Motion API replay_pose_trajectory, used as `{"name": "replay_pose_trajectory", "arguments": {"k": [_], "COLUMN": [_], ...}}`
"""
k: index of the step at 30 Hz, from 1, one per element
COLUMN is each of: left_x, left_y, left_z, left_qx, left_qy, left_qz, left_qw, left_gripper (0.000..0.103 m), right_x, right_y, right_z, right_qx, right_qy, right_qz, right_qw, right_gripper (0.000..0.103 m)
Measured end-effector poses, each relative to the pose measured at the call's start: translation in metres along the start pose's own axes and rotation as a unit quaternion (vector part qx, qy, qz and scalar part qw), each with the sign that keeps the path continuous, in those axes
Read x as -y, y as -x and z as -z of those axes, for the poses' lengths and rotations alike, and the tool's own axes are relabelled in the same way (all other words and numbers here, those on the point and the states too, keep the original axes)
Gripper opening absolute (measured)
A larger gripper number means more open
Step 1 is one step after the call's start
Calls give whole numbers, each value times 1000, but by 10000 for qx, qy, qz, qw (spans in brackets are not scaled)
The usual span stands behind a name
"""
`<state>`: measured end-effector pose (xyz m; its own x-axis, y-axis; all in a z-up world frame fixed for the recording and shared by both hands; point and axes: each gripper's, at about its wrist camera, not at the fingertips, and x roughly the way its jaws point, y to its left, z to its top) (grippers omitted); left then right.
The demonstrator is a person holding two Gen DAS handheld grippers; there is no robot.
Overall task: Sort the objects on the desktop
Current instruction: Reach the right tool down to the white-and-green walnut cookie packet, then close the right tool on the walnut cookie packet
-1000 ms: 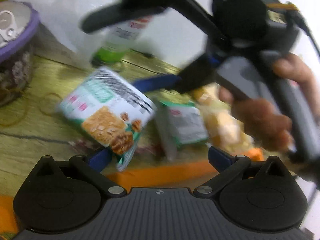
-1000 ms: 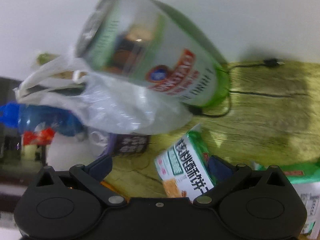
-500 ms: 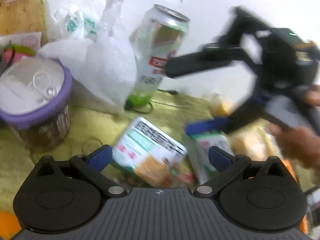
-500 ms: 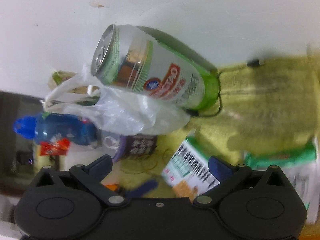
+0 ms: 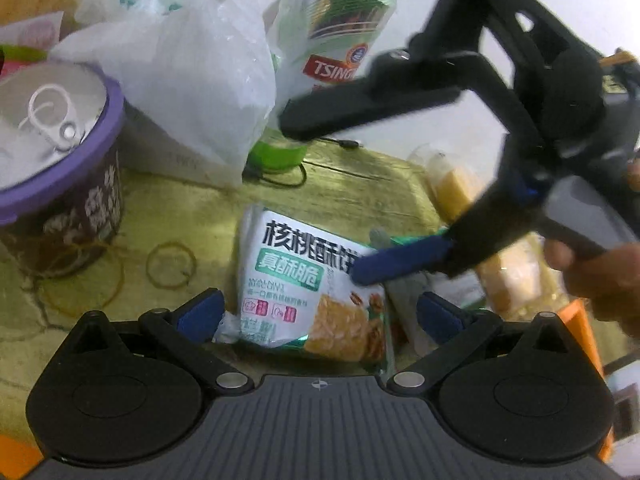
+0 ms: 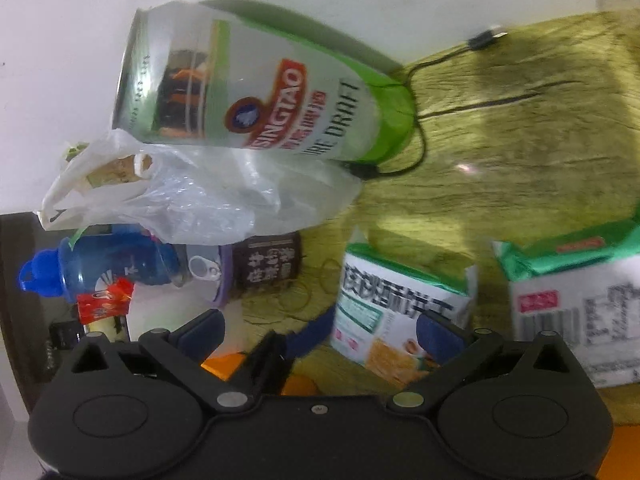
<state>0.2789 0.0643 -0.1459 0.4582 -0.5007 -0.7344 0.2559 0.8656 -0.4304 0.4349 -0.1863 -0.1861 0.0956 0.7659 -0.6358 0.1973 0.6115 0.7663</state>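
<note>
A white and green walnut biscuit packet (image 5: 304, 288) lies face up on the wooden desk, between the fingers of my left gripper (image 5: 320, 314), which stands open around it. My right gripper (image 5: 324, 200) reaches in from the right, held by a hand, wide open, with its lower blue fingertip (image 5: 372, 268) on the packet's right edge. In the right wrist view the same packet (image 6: 384, 312) sits beside the right finger of my open right gripper (image 6: 320, 328). A second green and white packet (image 6: 580, 300) lies to its right.
A tall beer can (image 5: 332, 40) stands at the wall beside a white plastic bag (image 5: 180, 60). A purple-rimmed tin (image 5: 52, 120) is at the left, rubber bands (image 5: 172, 264) near it. A yellow snack bag (image 5: 500, 264), a black cable (image 6: 420, 140) and a blue bottle (image 6: 100, 268) also show.
The biscuit packet now lies flatter, front up, between my left fingers. My right gripper has swung in so its blue fingertip rests on the packet. Both views have come closer to the desk.
</note>
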Motion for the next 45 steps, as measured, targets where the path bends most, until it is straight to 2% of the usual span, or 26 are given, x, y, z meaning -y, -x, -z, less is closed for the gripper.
{"name": "replay_pose_trajectory", "arguments": {"k": [5, 10, 14, 23, 27, 32, 36, 40, 45], "left_x": [-2, -3, -2, -7, -8, -11, -11, -11, -15], "left_y": [11, 7, 7, 4, 8, 9, 8, 9, 15], "left_z": [0, -5, -3, -3, -4, -12, -16, -16, -19], "left_qx": [103, 93, -9, -70, -52, 8, 35, 0, -6], "left_qy": [130, 81, 28, 21, 36, 140, 111, 18, 83], "left_qz": [-4, -59, -98, -120, -134, -86, -42, -36, -90], "left_qw": [9999, 9999, 9999, 9999, 9999, 9999, 9999, 10000, 9999], "left_gripper": [103, 103, 103, 103, 103, 103, 103, 103, 103], "right_x": [-9, -20, -23, -33, -36, -29, -21, -24, -28], "right_y": [-1, 15, 8, -7, -1, 13, 3, -12, -19], "right_z": [0, 8, 6, 4, 7, 14, 13, 11, 11], "right_qx": [110, 448, 422, 501, 633, 896, 676, 511, 419], "right_qy": [97, 394, 558, 841, 807, 463, 190, 335, 396], "right_qz": [60, 672, 1068, 885, 893, 1096, 1327, 1585, 1458], "right_qw": [9999, 9960, 9918, 9913, 9907, 9888, 9887, 9855, 9876], "right_gripper": [103, 103, 103, 103, 103, 103, 103, 103, 103]}}
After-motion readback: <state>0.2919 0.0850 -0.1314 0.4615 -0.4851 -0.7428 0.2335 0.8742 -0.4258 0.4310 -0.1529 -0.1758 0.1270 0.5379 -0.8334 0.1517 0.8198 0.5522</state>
